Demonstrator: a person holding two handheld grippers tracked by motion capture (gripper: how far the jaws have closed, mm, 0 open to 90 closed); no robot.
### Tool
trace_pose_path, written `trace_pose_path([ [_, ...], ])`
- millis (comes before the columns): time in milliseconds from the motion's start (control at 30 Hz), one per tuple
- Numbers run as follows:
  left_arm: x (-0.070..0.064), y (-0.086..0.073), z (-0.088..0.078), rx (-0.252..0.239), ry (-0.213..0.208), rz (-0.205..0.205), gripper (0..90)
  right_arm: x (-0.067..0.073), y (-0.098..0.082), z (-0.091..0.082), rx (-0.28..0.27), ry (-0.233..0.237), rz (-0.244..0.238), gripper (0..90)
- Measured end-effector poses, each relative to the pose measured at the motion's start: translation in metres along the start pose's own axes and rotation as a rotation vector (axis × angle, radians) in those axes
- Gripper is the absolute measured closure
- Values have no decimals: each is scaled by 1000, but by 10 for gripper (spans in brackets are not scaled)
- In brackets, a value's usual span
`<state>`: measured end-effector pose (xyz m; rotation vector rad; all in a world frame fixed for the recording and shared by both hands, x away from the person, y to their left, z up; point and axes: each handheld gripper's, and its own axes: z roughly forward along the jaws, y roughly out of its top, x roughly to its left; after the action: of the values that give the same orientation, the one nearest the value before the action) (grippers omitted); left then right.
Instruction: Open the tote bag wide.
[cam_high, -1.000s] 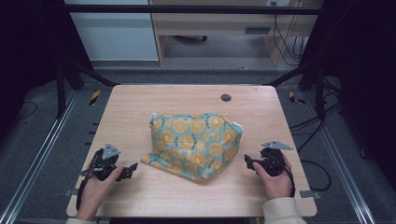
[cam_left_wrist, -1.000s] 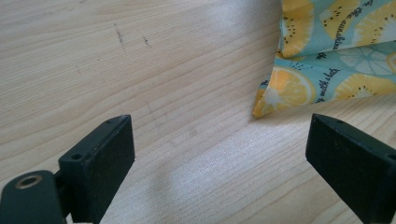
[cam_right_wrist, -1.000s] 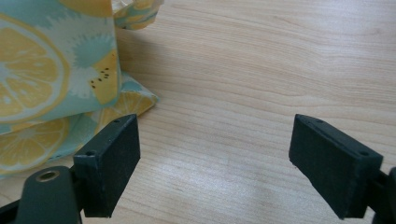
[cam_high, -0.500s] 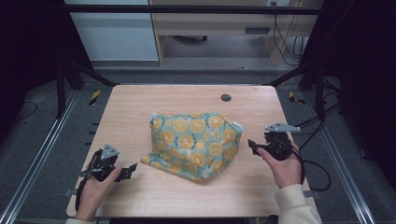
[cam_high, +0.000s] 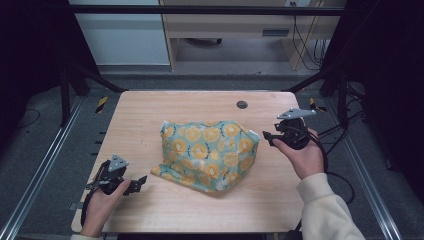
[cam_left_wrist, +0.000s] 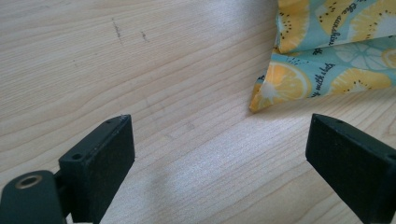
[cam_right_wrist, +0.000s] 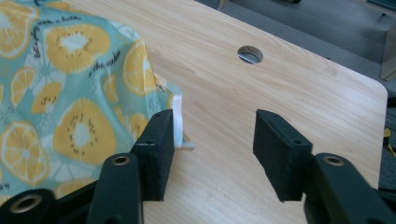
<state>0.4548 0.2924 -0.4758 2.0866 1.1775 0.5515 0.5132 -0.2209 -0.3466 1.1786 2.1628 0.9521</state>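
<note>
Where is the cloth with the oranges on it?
The cloth lies crumpled mid-table in the high view, between the left gripper and right gripper, below the hole.

- The cloth (cam_high: 210, 154) we're looking at is teal-ish light blue, covered in orange and yellow citrus slices, some with tiny black seeds, plus small black script lettering between them. There's a white strip on its edge near the right gripper (cam_right_wrist: 212, 140).
- The table (cam_high: 200, 107) is pale wood with visible grain, a couple of faint dark scuffs, and a dark round hole (cam_high: 242, 104) near the far edge.
- Both grippers have matte black jaws; the left gripper (cam_high: 134, 185) has a grey plate on top, same as the right one.
- The sleeve (cam_high: 325, 212) is cream.
- The floor is grey.
</note>
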Motion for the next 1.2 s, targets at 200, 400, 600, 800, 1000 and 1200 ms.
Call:
trace_pose_path([
  [200,0,0,1,0,-1,-1,79,2,15,13,10,55,1,526],
  [400,-1,0,0,2,1,3,81,3,24,33,39,100,15,524],
  [600,0,0,0,1,0,2,81,11,28,52,76,197,47,445],
  [800,-1,1,-1,-1,0,2,82,23,27,63,129,228,46,377],
  [1000,0,1,-1,-2,-1,0,82,31,23,68,181,255,13,451],
  [1200,-1,1,-1,-4,0,4,82,36,19,65,191,267,3,726],
])
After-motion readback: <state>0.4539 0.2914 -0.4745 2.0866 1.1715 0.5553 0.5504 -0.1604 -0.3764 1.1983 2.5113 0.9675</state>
